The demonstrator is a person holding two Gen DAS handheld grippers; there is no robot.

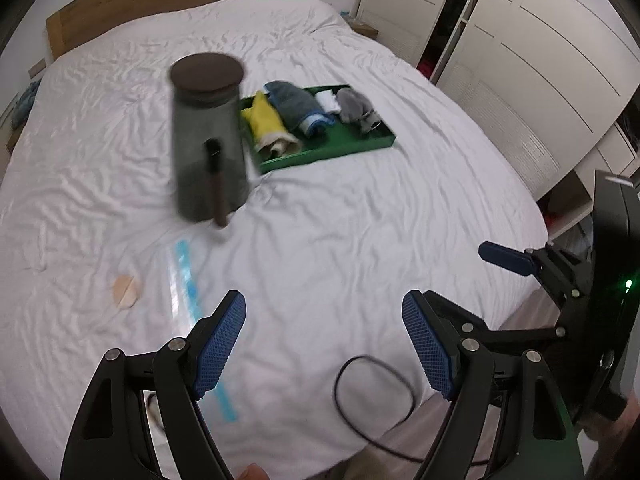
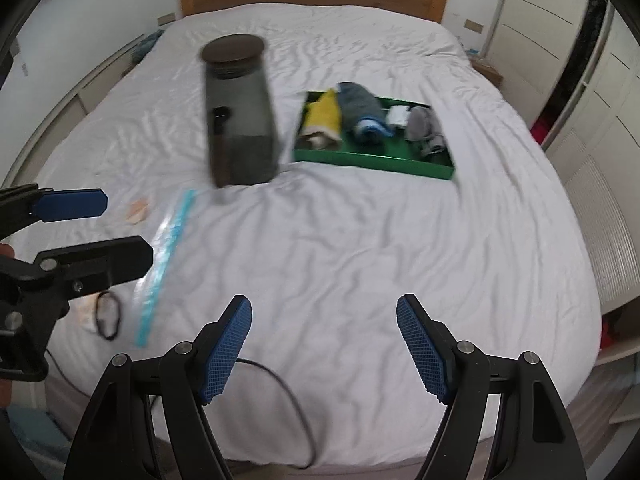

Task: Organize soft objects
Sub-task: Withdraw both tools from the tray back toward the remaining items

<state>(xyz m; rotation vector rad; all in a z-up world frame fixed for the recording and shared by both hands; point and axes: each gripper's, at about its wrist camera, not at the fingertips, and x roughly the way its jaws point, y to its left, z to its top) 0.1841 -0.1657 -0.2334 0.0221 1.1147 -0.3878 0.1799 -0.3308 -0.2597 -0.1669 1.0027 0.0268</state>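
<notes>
A green tray lies on the white bed. It holds rolled soft items: a yellow one, a blue-grey one, a small white one and a grey one. My left gripper is open and empty over the bed's near edge; it also shows in the right wrist view. My right gripper is open and empty; one of its fingers shows in the left wrist view.
A tall dark jar with a lid stands left of the tray. A clear zip bag with a blue strip, a small beige pad and a black hair tie lie nearby. A black cable crosses the near edge. White wardrobes stand right.
</notes>
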